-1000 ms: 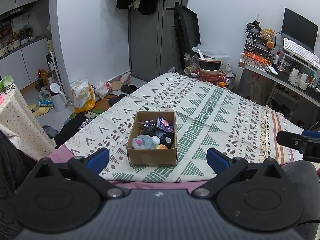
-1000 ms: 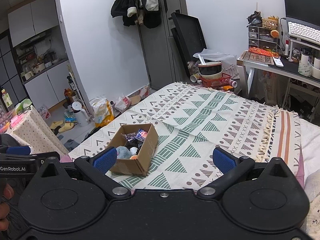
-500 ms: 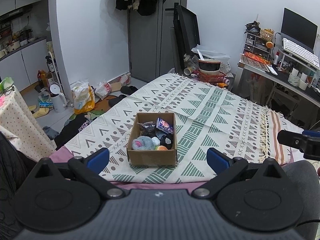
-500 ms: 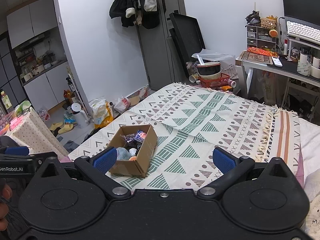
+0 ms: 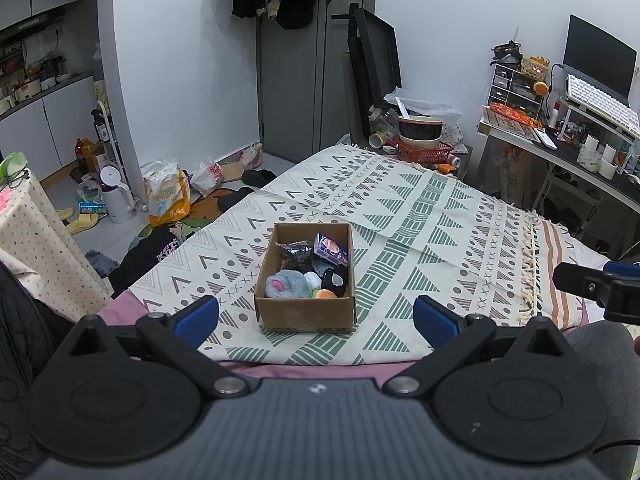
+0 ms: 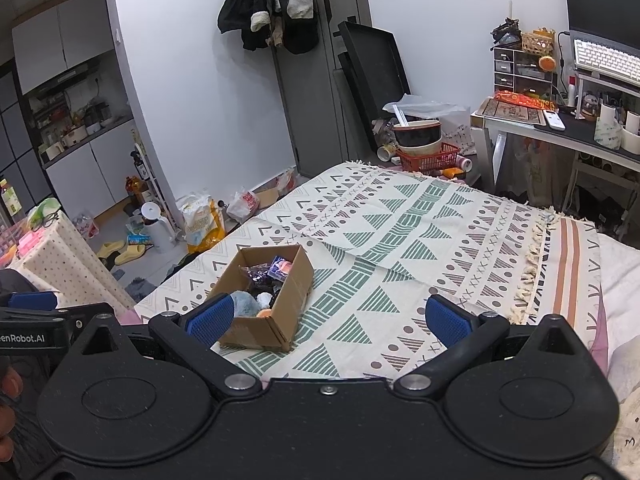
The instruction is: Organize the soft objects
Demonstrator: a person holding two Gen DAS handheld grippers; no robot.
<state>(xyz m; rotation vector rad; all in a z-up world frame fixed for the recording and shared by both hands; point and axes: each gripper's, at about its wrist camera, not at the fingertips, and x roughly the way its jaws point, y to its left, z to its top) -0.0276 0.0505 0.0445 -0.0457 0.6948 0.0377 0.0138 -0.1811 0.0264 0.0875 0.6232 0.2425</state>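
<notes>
Little had shifted in a second: both views had held nearly steady; the left gripper [image 5: 316, 314] and right gripper [image 6: 326, 320] hung wide open and empty, short of the cardboard box [image 5: 306, 312] on the patterned blanket [image 5: 420, 216]; soft toys [image 5: 288, 285] lay inside, fitting either unpacking ahead or sorting finished.

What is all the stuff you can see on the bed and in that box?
brown cardboard box: one, open, on the blanket's near end
fluffy grey-blue plush toy: one, box's near-left corner
small orange soft ball: one, box's near wall
black soft item: one, box's near right
purple printed packet: one, box's far right
cream blanket with green triangles: one, covering the bed
left gripper: jaws open
right gripper: jaws open
</notes>
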